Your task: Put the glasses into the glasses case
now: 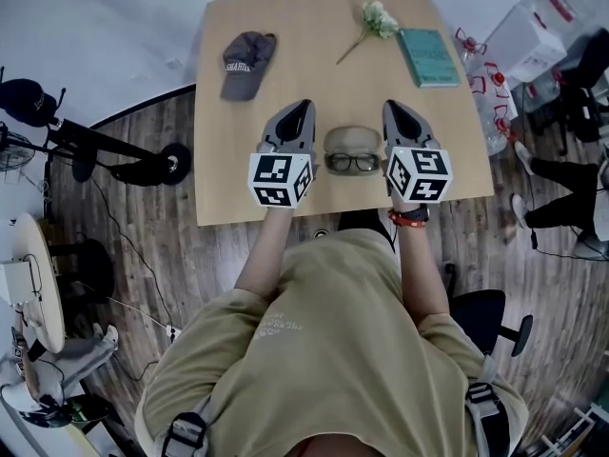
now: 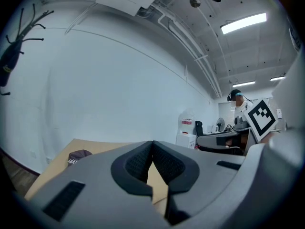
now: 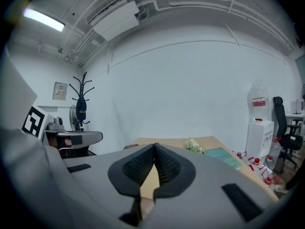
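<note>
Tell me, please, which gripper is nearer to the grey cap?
Left. The left gripper sits just below-right of the cap in the head view; the right gripper lies farther, beyond the glasses.

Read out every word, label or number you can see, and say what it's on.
Nothing reads clearly.
Cap: white lettering on the front, too small to read.
Person's shirt: pale print, too small to read.
Water jug: red and white label, blurred.
</note>
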Demonstrator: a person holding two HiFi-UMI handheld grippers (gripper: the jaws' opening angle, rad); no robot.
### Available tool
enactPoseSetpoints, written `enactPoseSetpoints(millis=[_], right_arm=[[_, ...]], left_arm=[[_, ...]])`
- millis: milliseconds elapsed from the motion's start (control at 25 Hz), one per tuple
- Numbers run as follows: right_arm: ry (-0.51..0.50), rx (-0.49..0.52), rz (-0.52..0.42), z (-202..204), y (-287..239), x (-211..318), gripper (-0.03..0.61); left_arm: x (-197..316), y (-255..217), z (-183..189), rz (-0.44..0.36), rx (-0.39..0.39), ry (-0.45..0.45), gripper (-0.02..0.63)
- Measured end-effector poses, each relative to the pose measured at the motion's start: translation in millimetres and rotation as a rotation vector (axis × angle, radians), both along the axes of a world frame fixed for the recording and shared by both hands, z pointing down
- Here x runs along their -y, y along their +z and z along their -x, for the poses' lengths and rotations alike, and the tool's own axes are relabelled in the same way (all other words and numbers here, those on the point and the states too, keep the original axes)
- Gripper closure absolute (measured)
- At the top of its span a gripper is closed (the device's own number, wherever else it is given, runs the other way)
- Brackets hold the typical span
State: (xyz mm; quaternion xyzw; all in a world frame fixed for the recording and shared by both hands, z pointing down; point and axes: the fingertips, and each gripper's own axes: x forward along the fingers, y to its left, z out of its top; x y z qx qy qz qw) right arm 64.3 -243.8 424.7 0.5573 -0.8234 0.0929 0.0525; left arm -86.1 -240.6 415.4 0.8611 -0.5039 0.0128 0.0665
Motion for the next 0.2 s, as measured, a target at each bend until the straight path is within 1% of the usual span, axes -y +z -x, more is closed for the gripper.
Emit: enactPoseSetpoints(millis=[80,200], right_arm=[[-0.020,-0.001,0.010,9,5,-2,0.565],[-0.040,0.006,0.036,19,22,-14,0.565]], left_arm=[[-2,6,3,0.005,0.000,-0.003,0.592],[-13,23,4,0.033,0.026,0.004,0.592]])
